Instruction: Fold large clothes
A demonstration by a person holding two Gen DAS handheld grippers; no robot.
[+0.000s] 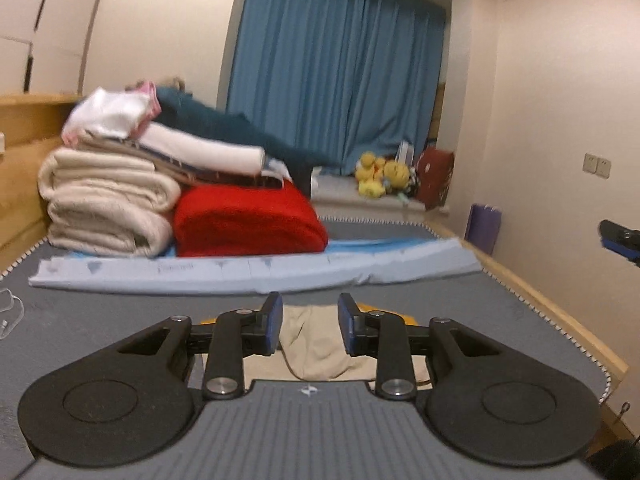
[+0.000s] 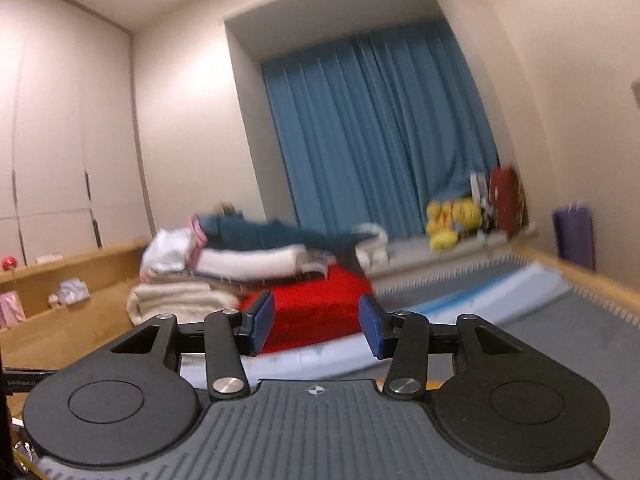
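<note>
The left hand-held gripper [image 1: 309, 326] has its jaws apart – the beige garment [image 1: 316, 354] lies under it on the grey bed [image 1: 460, 300]. The right hand-held gripper [image 2: 316, 326] is open too, holding nothing – the red blanket [image 2: 316, 308] sits beyond.

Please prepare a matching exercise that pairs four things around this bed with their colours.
Things:
1. curtain
2. folded blanket by the stack
3. plush toys on the sill
4. garment below the left gripper

Colours:
A. yellow
B. beige
C. blue
D. red

Pairs: 1-C, 2-D, 3-A, 4-B
</note>
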